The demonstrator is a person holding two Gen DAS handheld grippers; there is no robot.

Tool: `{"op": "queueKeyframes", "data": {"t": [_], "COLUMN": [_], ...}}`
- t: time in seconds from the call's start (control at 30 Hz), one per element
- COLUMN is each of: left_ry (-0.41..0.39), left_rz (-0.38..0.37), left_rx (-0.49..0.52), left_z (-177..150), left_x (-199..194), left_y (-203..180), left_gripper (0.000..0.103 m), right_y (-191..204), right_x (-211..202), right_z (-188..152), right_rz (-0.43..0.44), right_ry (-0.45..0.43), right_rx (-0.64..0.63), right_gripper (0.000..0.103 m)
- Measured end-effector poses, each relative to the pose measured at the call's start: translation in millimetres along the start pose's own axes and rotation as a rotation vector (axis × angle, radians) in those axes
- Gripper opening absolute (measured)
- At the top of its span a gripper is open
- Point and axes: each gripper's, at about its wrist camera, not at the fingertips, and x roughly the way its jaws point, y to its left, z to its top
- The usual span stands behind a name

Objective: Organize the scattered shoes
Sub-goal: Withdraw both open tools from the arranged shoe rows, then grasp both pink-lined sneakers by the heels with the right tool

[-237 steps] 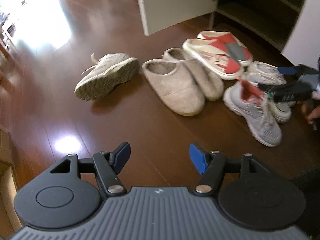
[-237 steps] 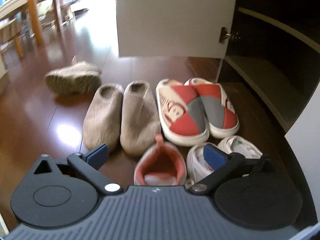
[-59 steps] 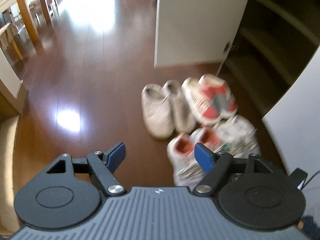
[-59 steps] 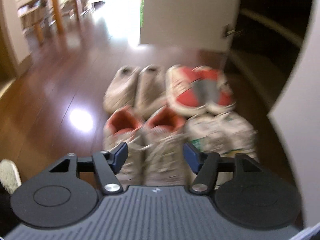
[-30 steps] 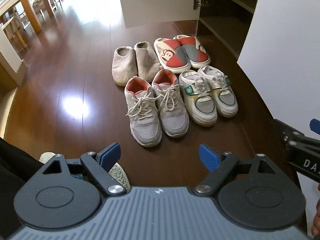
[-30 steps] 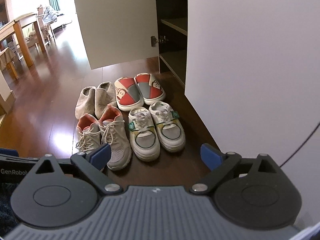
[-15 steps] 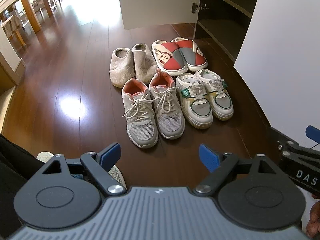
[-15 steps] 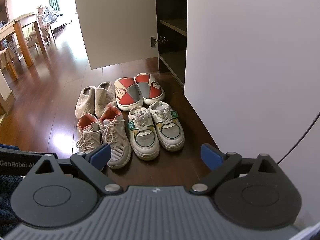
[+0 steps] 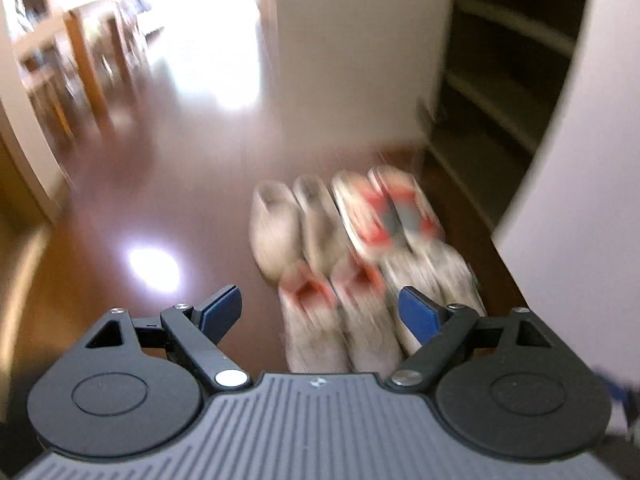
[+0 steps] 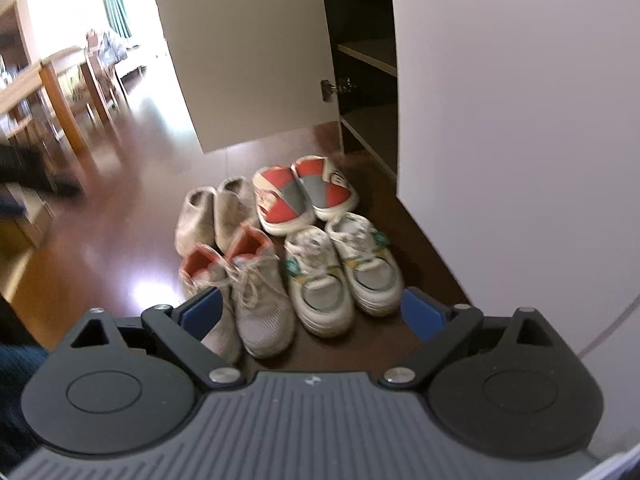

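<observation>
A dark brown wooden floor (image 10: 132, 216) runs back into a bright room, with a glare patch on the boards. A cabinet door (image 10: 248, 60), pale and plain, stands open above the floor, a metal hinge (image 10: 334, 87) at its edge. Behind the hinge is the dark cabinet (image 10: 360, 40) with shelves (image 10: 368, 54) inside. A second pale panel (image 10: 512, 120) fills the right side. Far left stands a wooden table (image 10: 44, 80) with chairs beside it, and a green curtain (image 10: 118, 4) hangs at the back. The left wrist view is blurred.
</observation>
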Motion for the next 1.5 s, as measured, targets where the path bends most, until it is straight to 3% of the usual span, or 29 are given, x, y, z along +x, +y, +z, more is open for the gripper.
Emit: {"op": "queueKeyframes", "data": {"t": [0.17,0.3,0.33,0.4,0.43,0.57,0.73,0.87,1.0,1.13,1.23,1.33,1.5], "left_ry": [-0.096,-0.103,-0.080,-0.037,0.027,0.190,0.303,0.369,0.402,0.451,0.501,0.545,0.457], "left_rz": [0.094,0.138,0.146,0.155,0.152,0.110,0.035,-0.047,-0.096,-0.176,-0.178,-0.177,-0.146], "left_rx": [0.083,0.151,0.196,0.246,0.290,0.364,0.390,0.372,0.371,0.453,0.501,0.518,0.626], "left_z": [64.2,84.7,85.1,80.6,70.3,34.9,-3.1,-37.1,-64.2,-100.6,-115.5,-109.5,-63.7], "left_x": [32.0,98.9,133.2,167.1,201.5,273.7,316.0,342.4,361.8,380.2,394.0,398.5,363.0], "left_y": [39.9,64.6,73.9,81.5,89.3,105.0,111.3,115.8,120.2,124.8,124.2,123.8,119.9], "left_gripper": [0.092,0.093,0.093,0.093,0.093,0.092,0.092,0.092,0.092,0.092,0.091,0.090,0.090], "right_y": [23.1,59.7,68.7,94.8,104.2,141.4,162.5,168.1,173.1,177.3,181.2,187.0,187.7], "right_x": [57.0,121.8,135.1,179.0,195.8,275.4,337.5,383.5,402.2,397.8,392.1,390.1,357.7], "right_z": [24.8,38.2,39.5,40.8,40.1,31.6,23.8,9.4,-7.0,-16.7,-24.6,-21.0,9.0], "right_rz": [0.071,0.108,0.115,0.135,0.137,0.120,0.076,0.017,0.007,-0.046,-0.103,-0.182,-0.232], "right_ry": [0.049,0.112,0.123,0.165,0.187,0.291,0.360,0.486,0.546,0.492,0.446,0.472,0.480], "right_rx": [-0.022,-0.090,-0.107,-0.166,-0.189,-0.245,-0.298,-0.327,-0.354,-0.288,-0.194,-0.051,0.213], "right_gripper": [0.086,0.074,0.067,0.048,0.040,0.040,0.040,0.033,0.032,0.029,0.025,0.023,0.021]}}
